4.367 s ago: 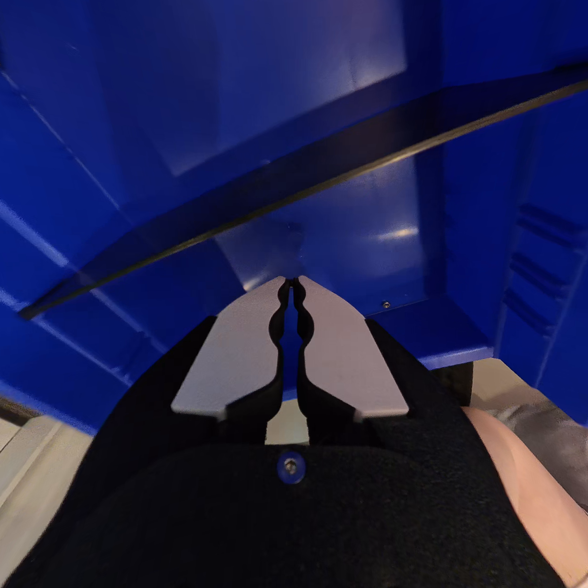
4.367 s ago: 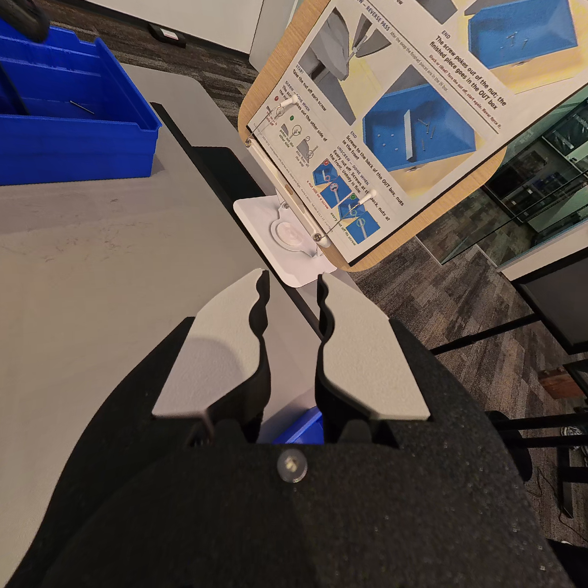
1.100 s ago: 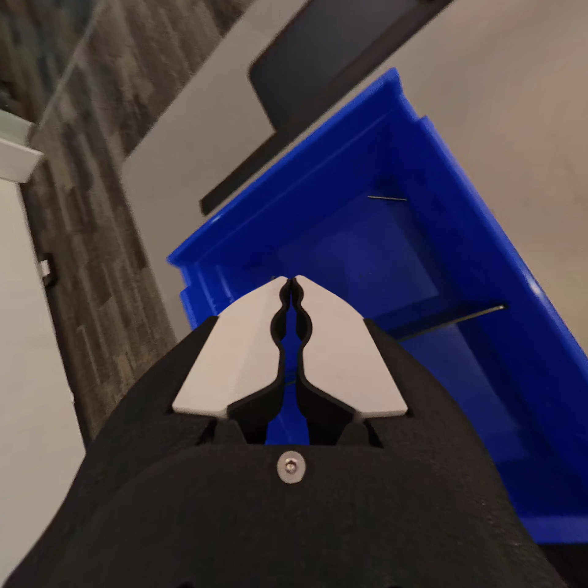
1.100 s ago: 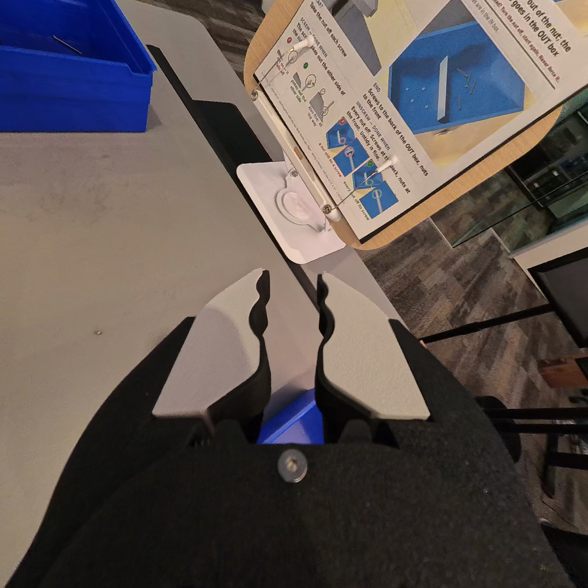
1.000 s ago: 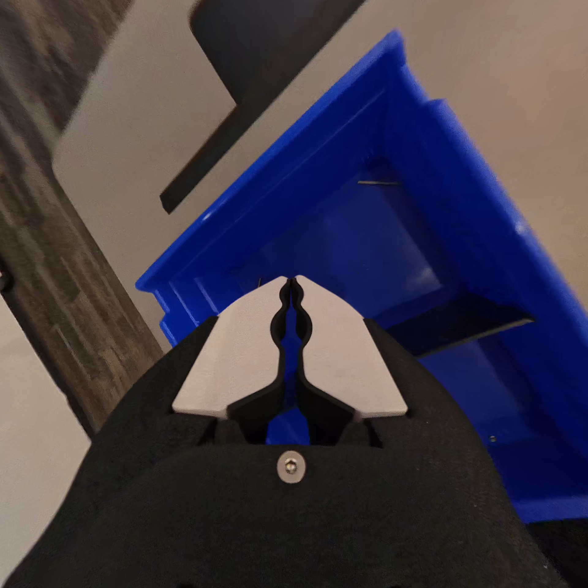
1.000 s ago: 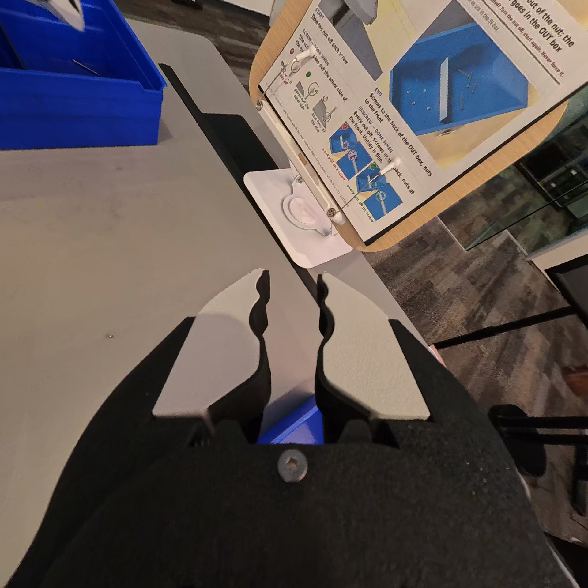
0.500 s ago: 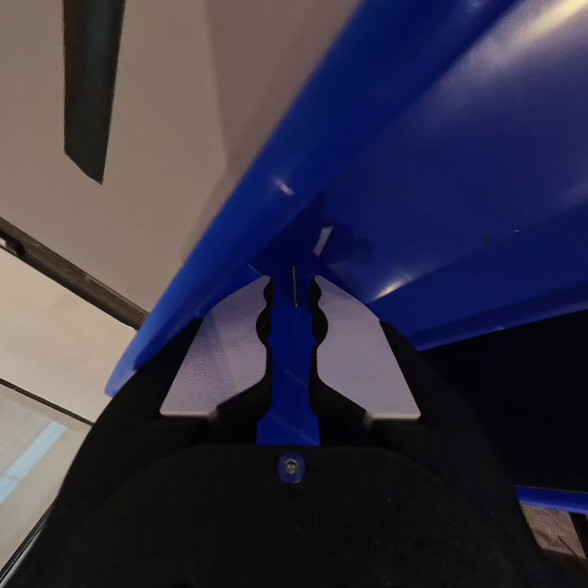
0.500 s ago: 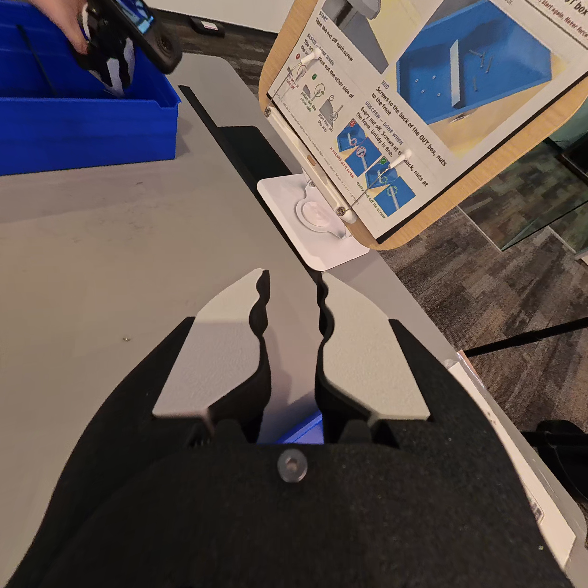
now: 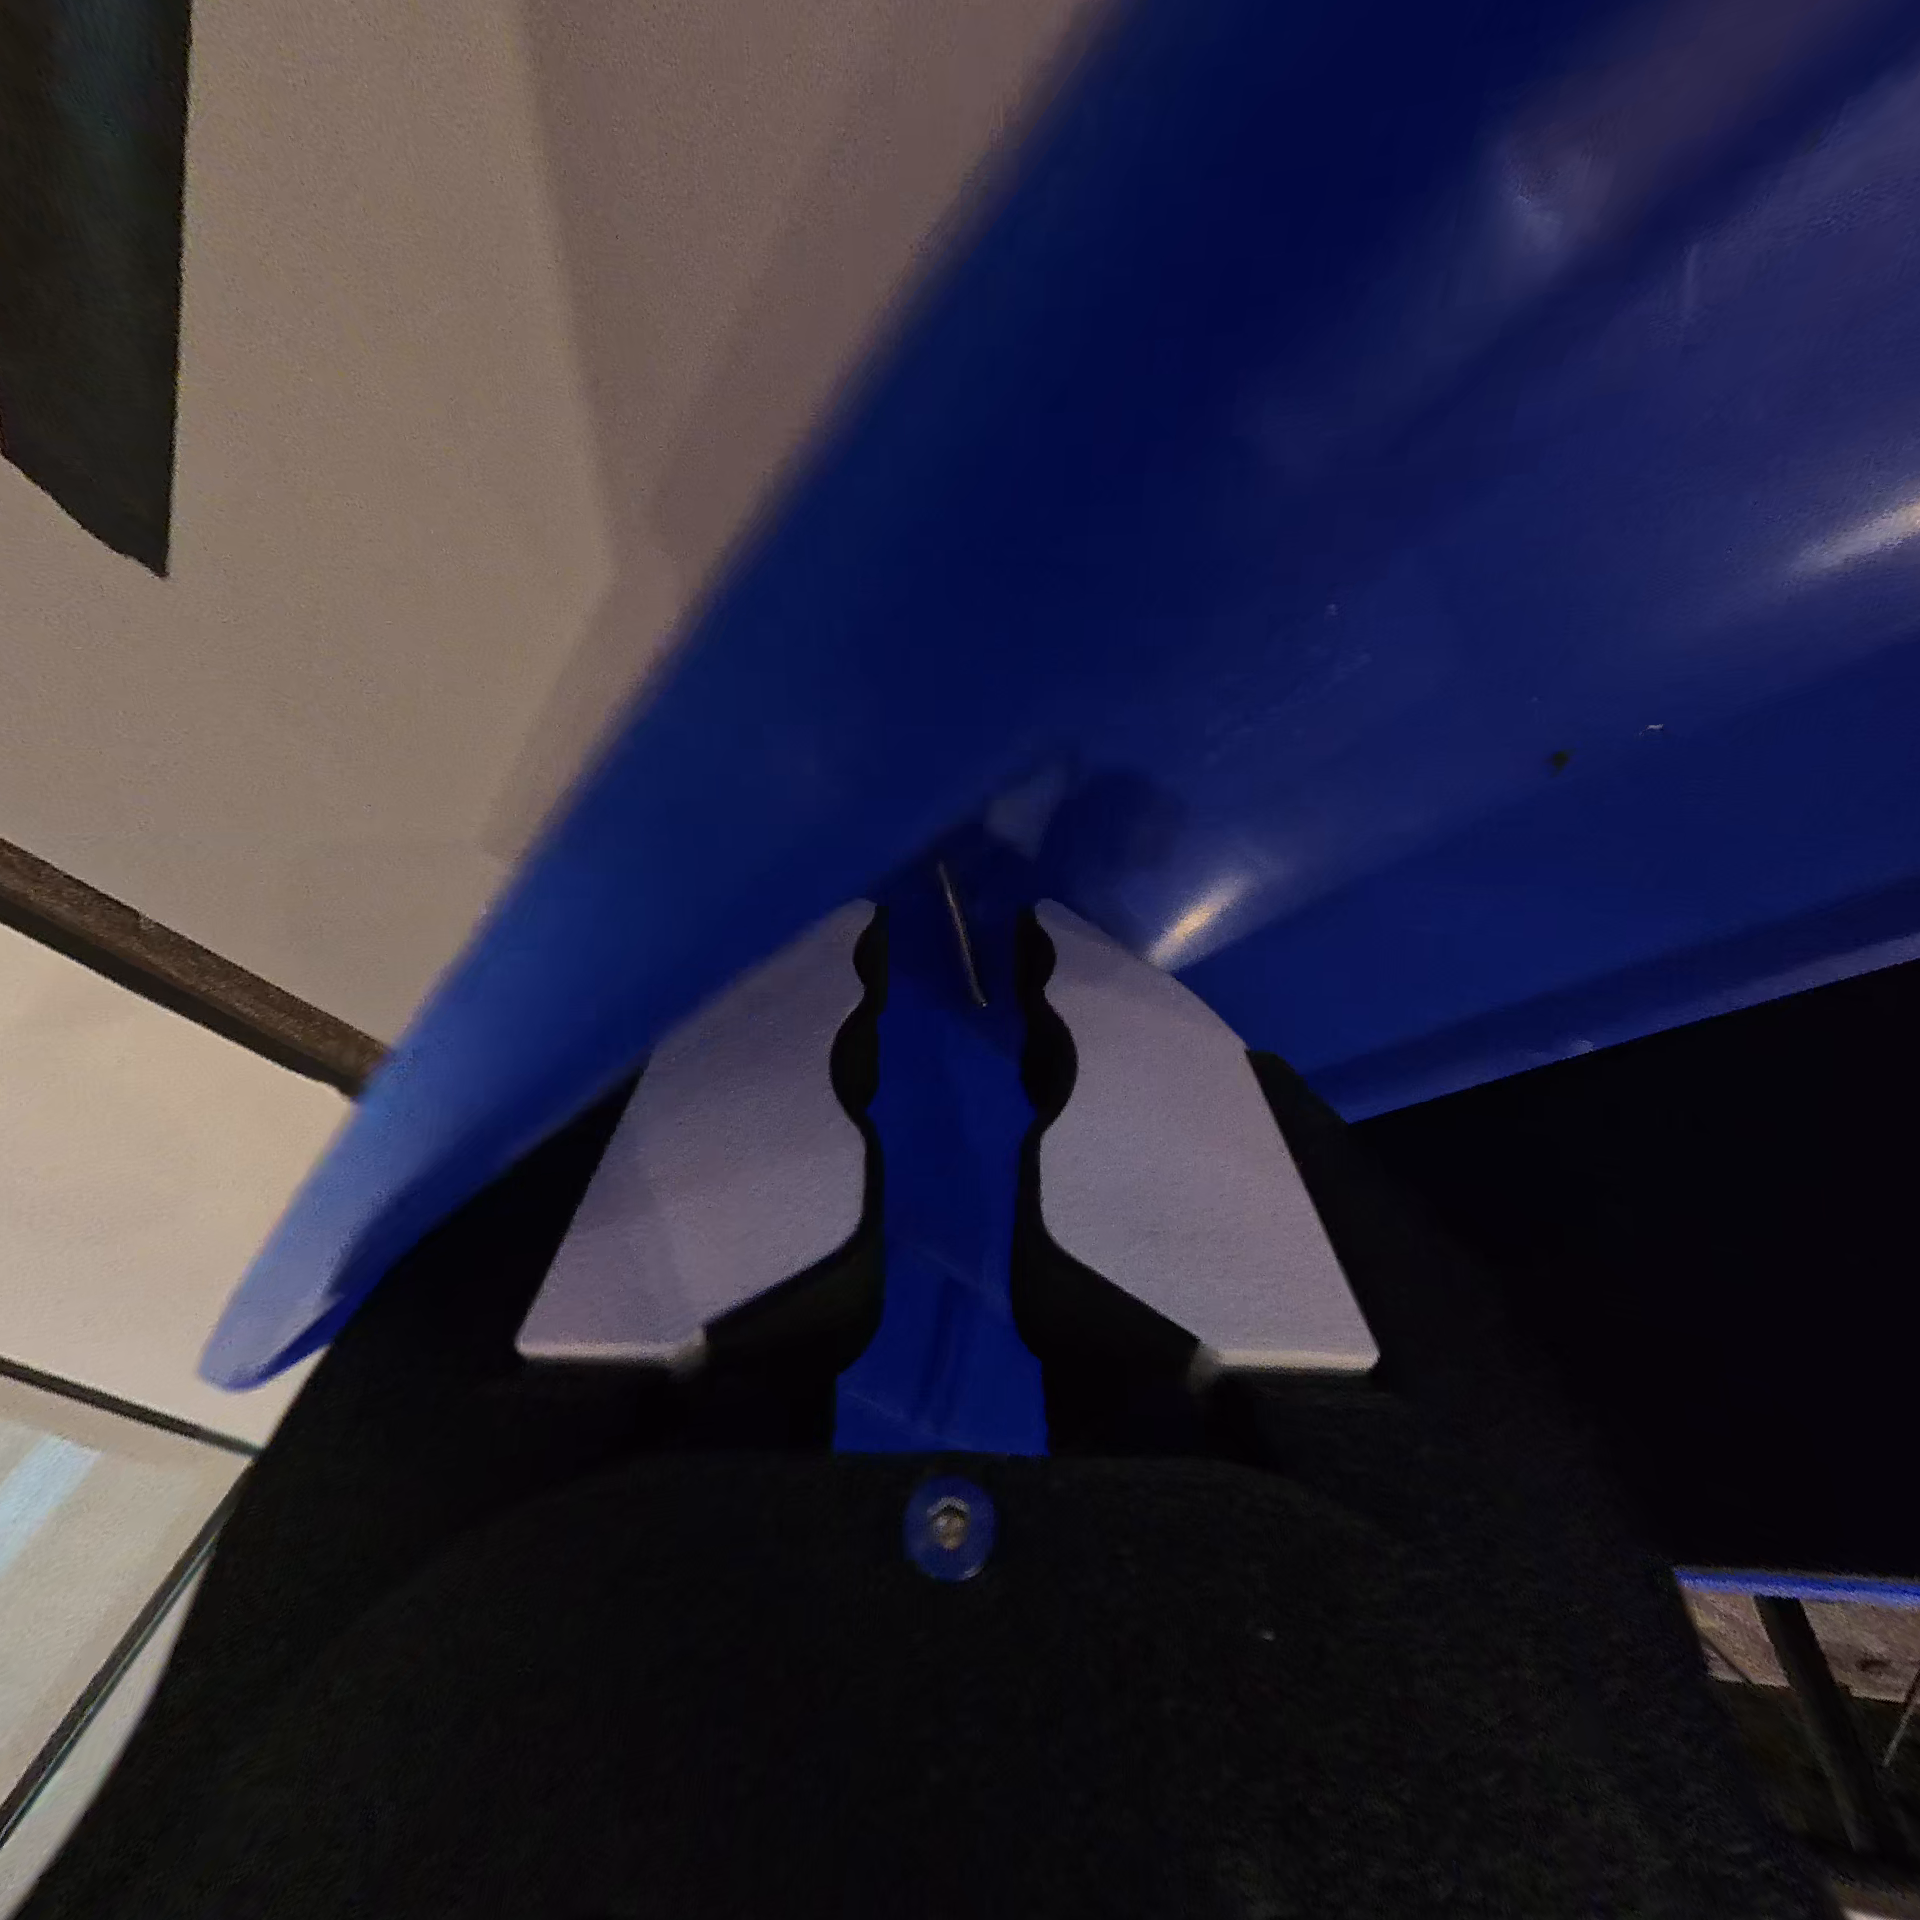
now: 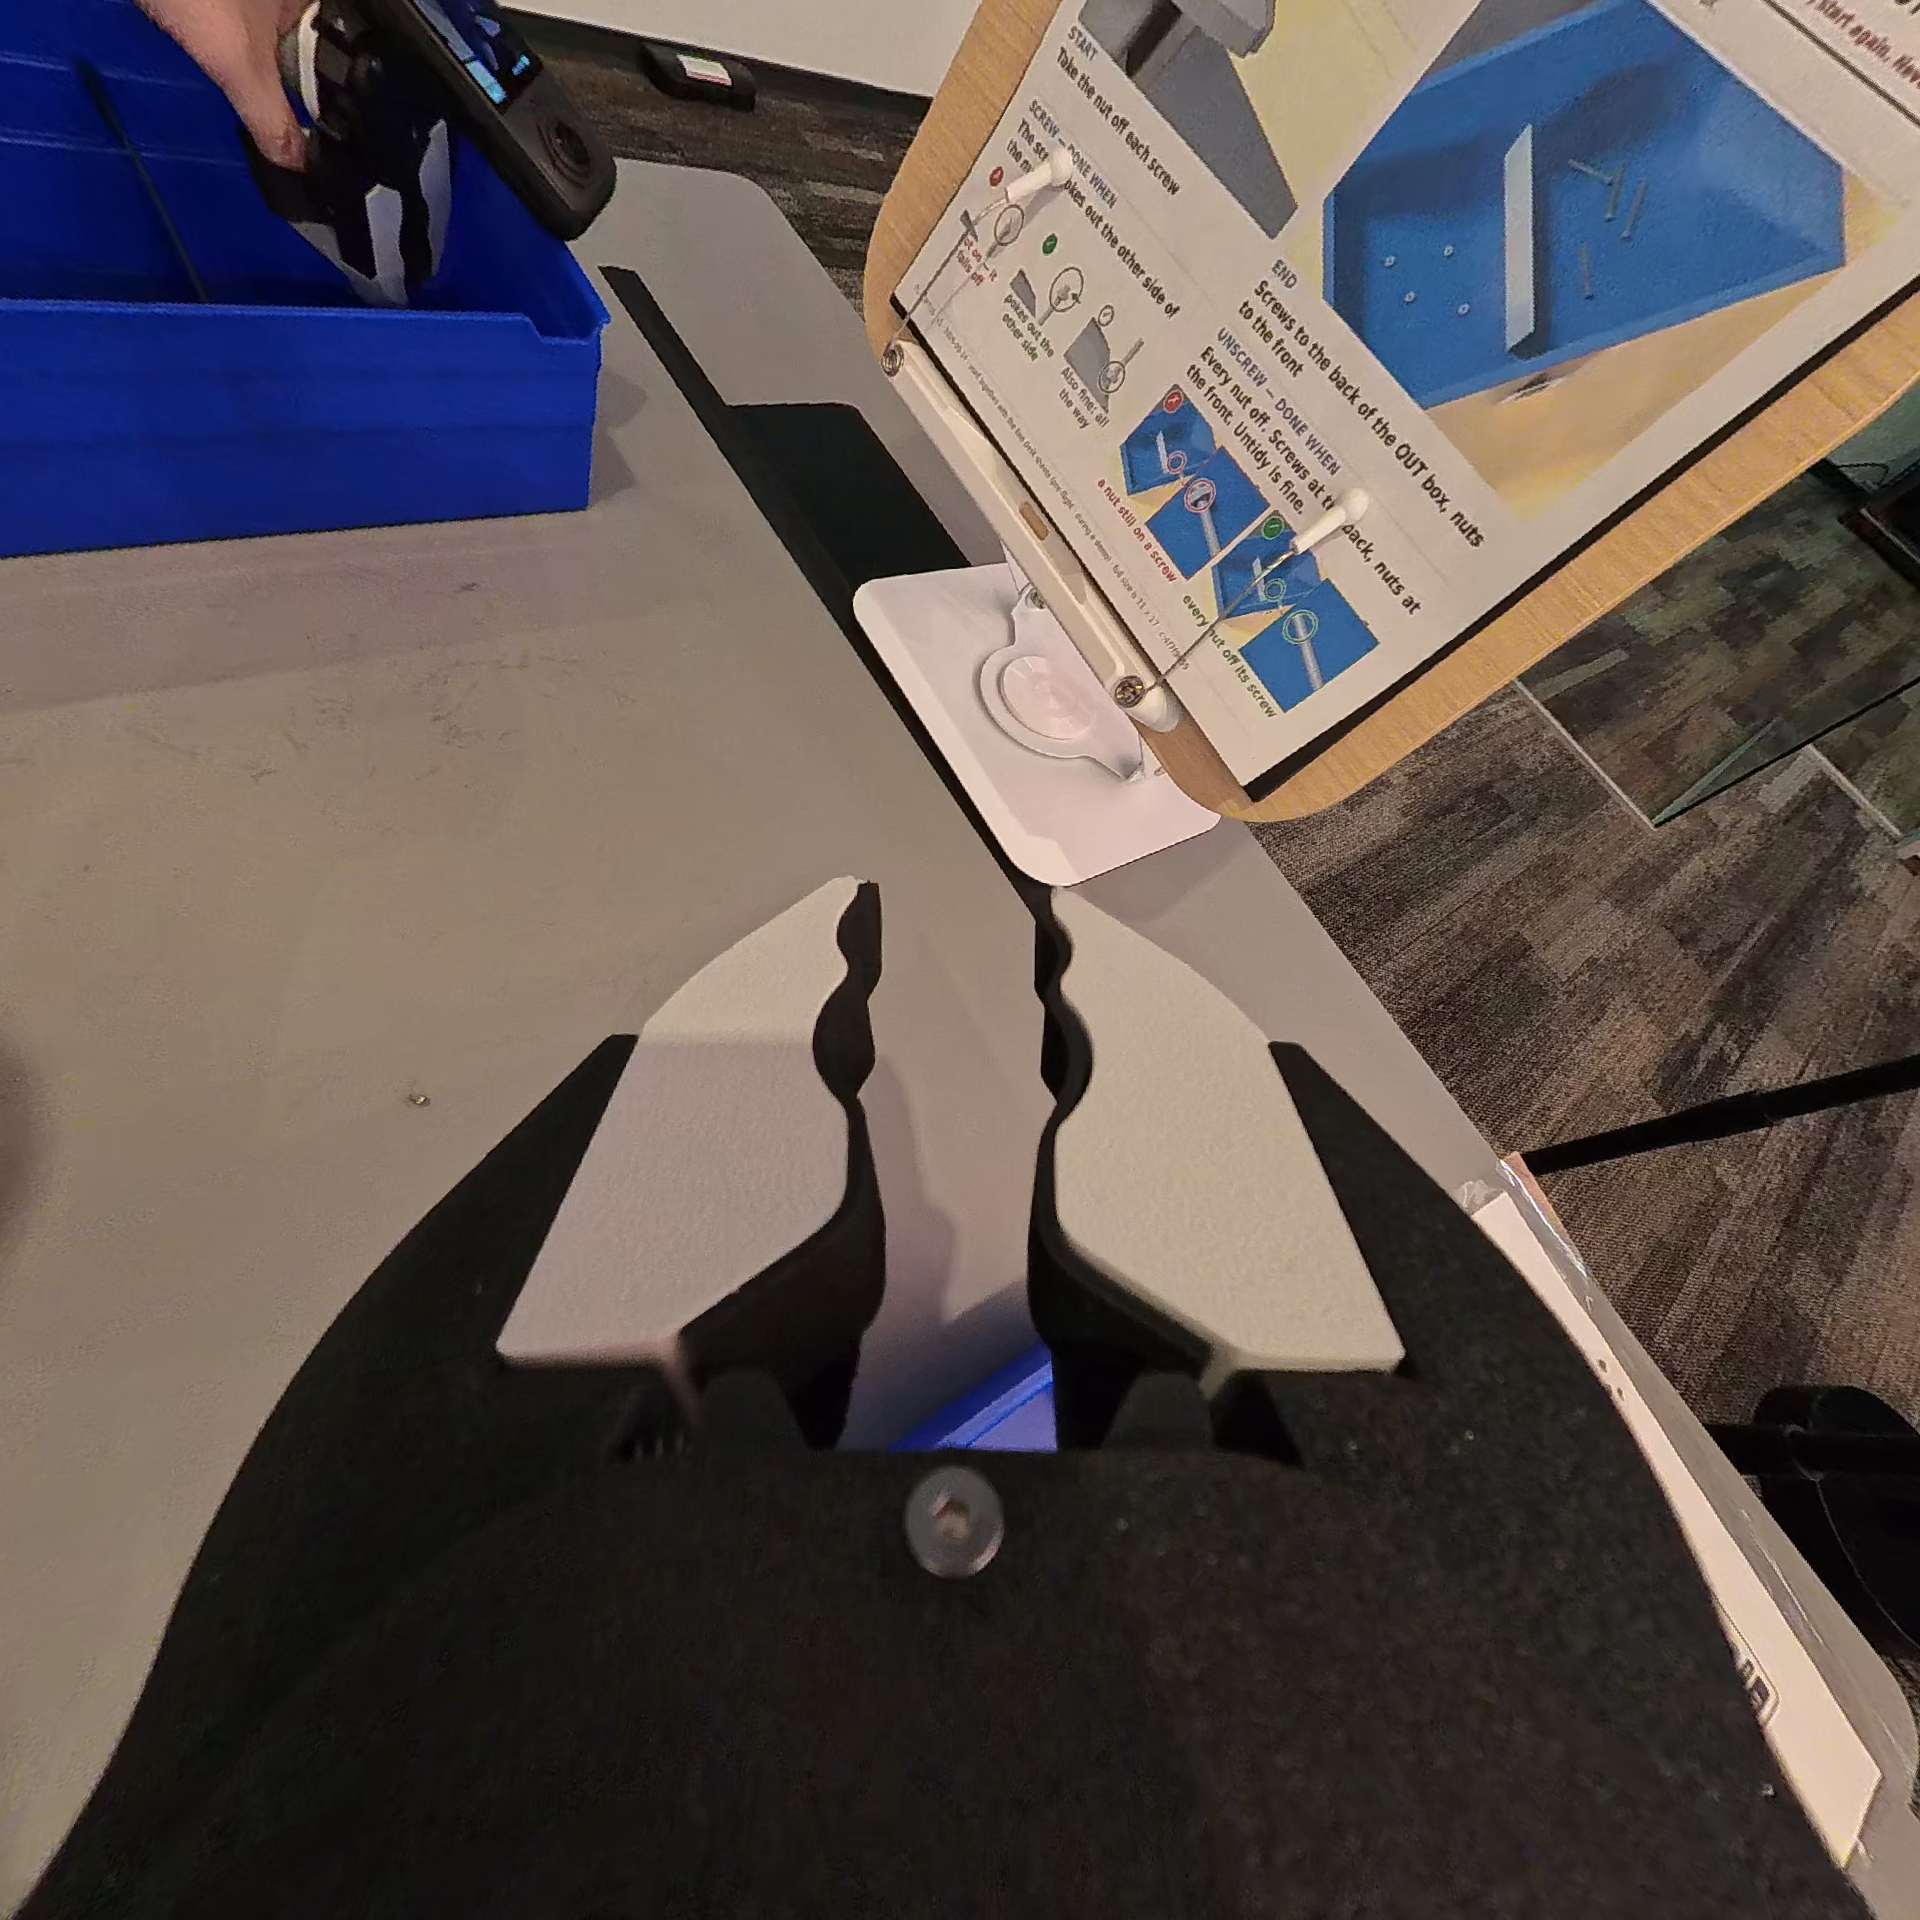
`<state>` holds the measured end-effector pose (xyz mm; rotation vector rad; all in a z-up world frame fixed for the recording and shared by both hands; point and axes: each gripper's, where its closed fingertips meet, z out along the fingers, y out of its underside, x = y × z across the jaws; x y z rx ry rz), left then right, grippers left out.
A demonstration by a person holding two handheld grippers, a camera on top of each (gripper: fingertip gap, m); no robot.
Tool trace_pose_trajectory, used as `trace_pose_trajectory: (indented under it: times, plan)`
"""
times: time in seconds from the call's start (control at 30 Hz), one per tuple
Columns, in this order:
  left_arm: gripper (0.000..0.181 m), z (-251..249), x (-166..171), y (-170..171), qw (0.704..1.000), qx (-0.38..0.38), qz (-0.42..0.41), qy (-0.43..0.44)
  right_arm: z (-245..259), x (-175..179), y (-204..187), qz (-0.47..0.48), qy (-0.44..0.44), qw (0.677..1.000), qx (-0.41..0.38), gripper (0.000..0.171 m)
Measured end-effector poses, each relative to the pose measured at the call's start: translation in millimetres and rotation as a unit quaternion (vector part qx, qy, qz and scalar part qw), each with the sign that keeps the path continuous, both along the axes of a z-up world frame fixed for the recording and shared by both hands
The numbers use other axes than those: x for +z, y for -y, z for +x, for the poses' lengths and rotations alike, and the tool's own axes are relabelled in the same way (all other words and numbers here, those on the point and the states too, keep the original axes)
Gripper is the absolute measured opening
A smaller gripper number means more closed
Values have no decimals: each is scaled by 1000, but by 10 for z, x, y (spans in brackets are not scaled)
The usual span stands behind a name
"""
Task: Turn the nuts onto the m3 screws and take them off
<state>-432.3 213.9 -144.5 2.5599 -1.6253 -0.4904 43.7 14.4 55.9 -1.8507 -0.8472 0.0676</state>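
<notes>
In the left wrist view my left gripper (image 9: pixel 954 914) is open, low inside the blue bin (image 9: pixel 1351 520), pointing into a corner. A thin metal screw (image 9: pixel 961 940) lies on the bin floor between the fingertips, nearer the right finger (image 9: pixel 1164 1143), not gripped. In the right wrist view my right gripper (image 10: pixel 954 894) is open and empty above the grey table (image 10: pixel 312 883). The same blue bin (image 10: pixel 291 416) stands far left, with the left gripper (image 10: pixel 384 197) and a hand reaching into it. A tiny nut (image 10: pixel 418 1098) lies loose on the table left of my right gripper.
A black divider (image 10: pixel 145 187) stands in the bin. An instruction board (image 10: pixel 1403 312) on a white stand base (image 10: pixel 1039 727) stands at the table's right edge, by a black strip (image 10: pixel 810 478). Part of another blue bin (image 10: pixel 977 1403) shows under my right gripper. Carpeted floor lies beyond.
My left gripper has opened and dropped from above the bin into its corner, with a screw now between the fingers. My right gripper stays open and has drifted a little.
</notes>
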Motion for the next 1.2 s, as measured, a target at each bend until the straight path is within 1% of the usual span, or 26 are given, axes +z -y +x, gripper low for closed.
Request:
trace_pose_trajectory:
  times: [0.1, 0.33, 0.37, 0.4, 0.67, 0.73, 0.8, 0.87, 0.93, 1.03, 1.1, 1.2]
  plan:
    - [23, -2, -24, 19, 1000, 13, 1, 15, 1, -9, -5, -1, 3, 1000, -1, 28]
    - [17, -36, -32, 58, 999, 34, -6, 13, -22, -15, 2, -2, 9, 1000, 3, 28]
    - [8, -19, -44, 97, 999, 42, -18, 20, -21, -10, 4, -1, 9, 1000, 3, 28]
    - [3, -7, -52, 125, 998, 51, -27, 25, -20, -4, 5, 0, 8, 1000, 3, 27]
    - [2, -30, -48, 112, 998, 56, 1, 31, -47, 13, 19, 2, 6, 1000, 11, 27]
    - [2, -28, -22, 107, 997, 67, 10, 47, -59, 25, 28, 4, 7, 1000, 13, 27]
    - [3, 27, 55, 101, 993, 78, 21, 82, -74, 49, 41, 7, 4, 1000, 17, 27]
    - [3, 97, 206, 101, 989, 83, 37, 118, -94, 76, 55, 11, -1, 1000, 22, 27]
    - [2, 172, 446, 99, 982, 86, 63, 153, -124, 102, 67, 15, -3, 1000, 27, 27]
    - [2, 417, 966, 151, 962, 76, 117, 234, -220, 166, 99, 24, -16, 999, 43, 27]
    - [2, 713, 1388, 277, 935, 64, 148, 317, -334, 233, 135, 31, -35, 997, 63, 27]
    - [1, 1303, 1941, 686, 879, 26, 150, 452, -624, 365, 210, 40, -88, 989, 108, 27]
